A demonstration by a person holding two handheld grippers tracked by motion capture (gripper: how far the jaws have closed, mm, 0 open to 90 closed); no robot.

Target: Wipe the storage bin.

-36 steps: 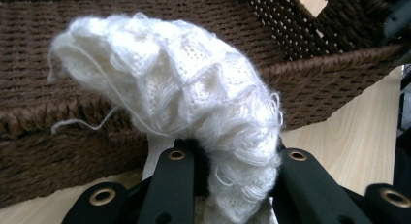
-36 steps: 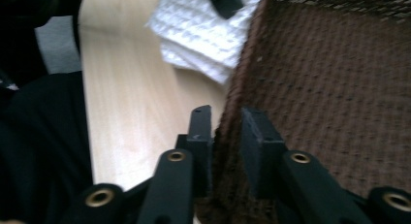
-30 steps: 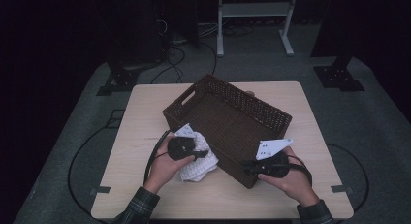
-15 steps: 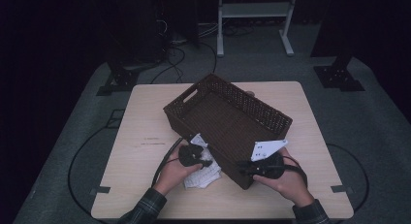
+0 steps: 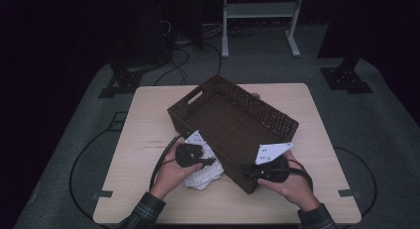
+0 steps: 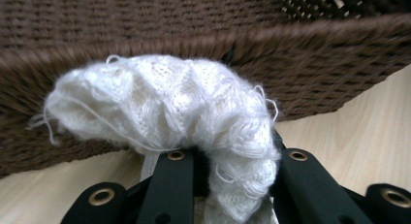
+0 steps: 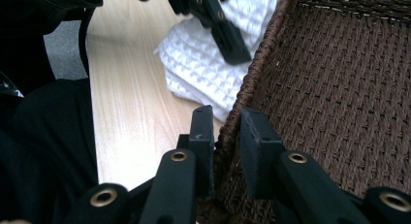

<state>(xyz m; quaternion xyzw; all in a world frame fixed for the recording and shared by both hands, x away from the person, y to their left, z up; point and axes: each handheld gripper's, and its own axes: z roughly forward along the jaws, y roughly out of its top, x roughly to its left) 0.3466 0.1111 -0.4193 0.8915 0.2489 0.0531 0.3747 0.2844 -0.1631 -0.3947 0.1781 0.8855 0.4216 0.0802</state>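
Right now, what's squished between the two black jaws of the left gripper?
In the left gripper view, the left gripper has a bunched white knitted cloth pinched between its jaws, just in front of the brown wicker basket.

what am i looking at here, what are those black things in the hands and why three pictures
A person sits at a wooden table and holds a hand-held clamp with two black jaws in each hand. The picture from above comes from a fixed camera over the table. The other two come from small cameras riding on the clamps, looking along their jaws.

On the table stands a dark brown woven basket, and beside its near wall lies a white knitted cloth.

The left gripper is closed on a bunched fold of that cloth, which bulges up in front of the basket wall. The right gripper pinches the basket's rim, one jaw outside and one inside, apparently steadying it. The left gripper view also shows the cloth outside the basket.
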